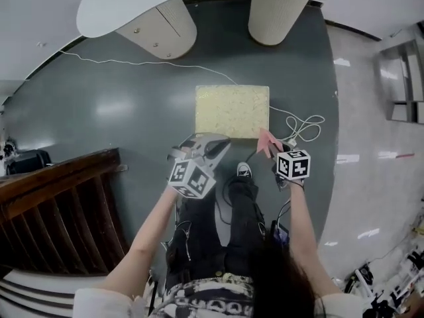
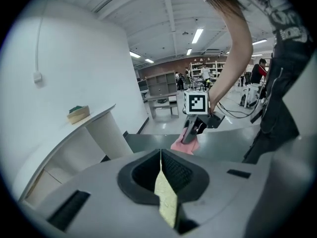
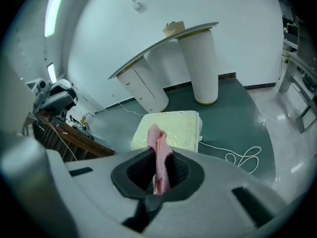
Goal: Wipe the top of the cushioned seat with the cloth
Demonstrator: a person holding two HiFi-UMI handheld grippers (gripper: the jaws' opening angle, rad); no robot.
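The cushioned seat (image 1: 232,110) is a pale yellow square pad lying on the dark green floor; it also shows in the right gripper view (image 3: 176,128). My right gripper (image 1: 275,152) hovers by the seat's near right corner, shut on a pink cloth (image 1: 267,141) that sticks up between its jaws (image 3: 157,143). My left gripper (image 1: 222,146) is at the seat's near edge, toward the left corner. Its jaws are closed, with a strip of yellow fabric (image 2: 166,197) between them. The left gripper view looks across at the right gripper (image 2: 192,130) and the hanging cloth (image 2: 184,145).
A white table on two ribbed pedestals (image 1: 159,35) (image 1: 275,15) stands just beyond the seat. A white cable (image 1: 301,128) loops on the floor to the seat's right. A dark wooden railing (image 1: 59,204) is at the left. The person's shoe (image 1: 244,171) is near the seat's front edge.
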